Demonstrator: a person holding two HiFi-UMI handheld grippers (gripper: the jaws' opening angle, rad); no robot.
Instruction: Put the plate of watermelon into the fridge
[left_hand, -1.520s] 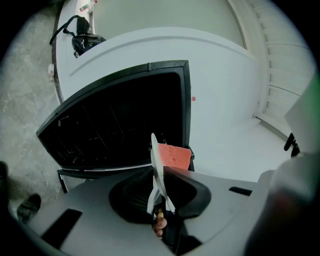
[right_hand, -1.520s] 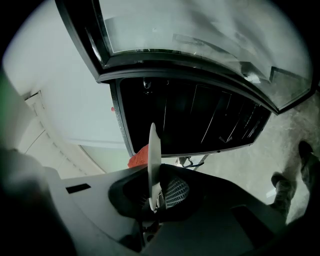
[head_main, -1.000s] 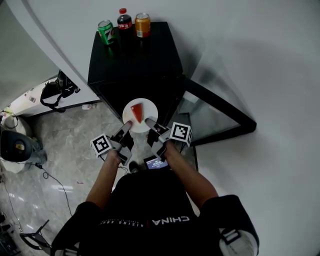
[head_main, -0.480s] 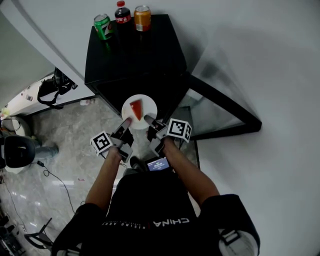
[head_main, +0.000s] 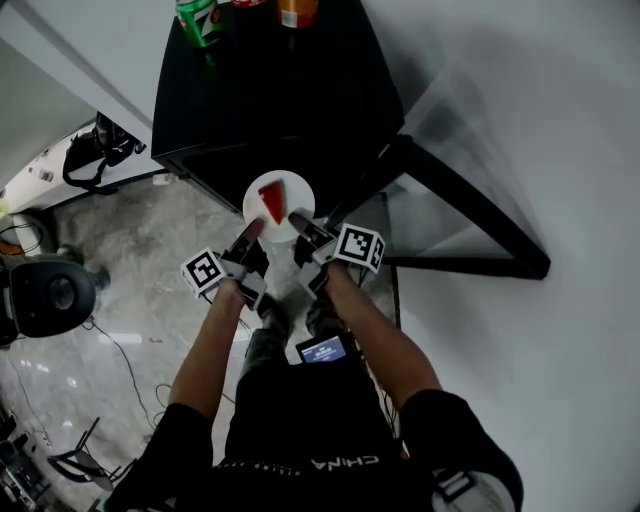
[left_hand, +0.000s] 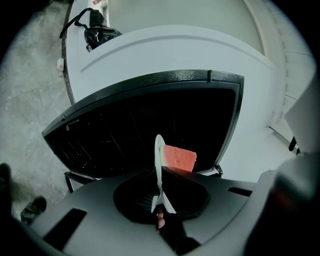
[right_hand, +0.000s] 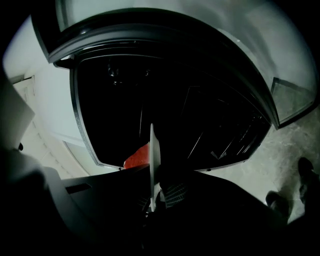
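Plate (head_main: 296, 194) carrying a watermelon slice (head_main: 271, 202) hangs at frame centre before the open fridge (head_main: 290, 90); left gripper (head_main: 251, 231) and right gripper (head_main: 298, 219) fingers each pinch its rim.

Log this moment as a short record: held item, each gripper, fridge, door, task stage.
held item: white plate carrying one watermelon slice
left gripper: fingers shut on the plate's near-left rim
right gripper: fingers shut on the plate's near-right rim
fridge: black, dark inside; green can and orange can on top
door: swung open to the right
task stage: plate held in front of the open fridge, not yet set down inside
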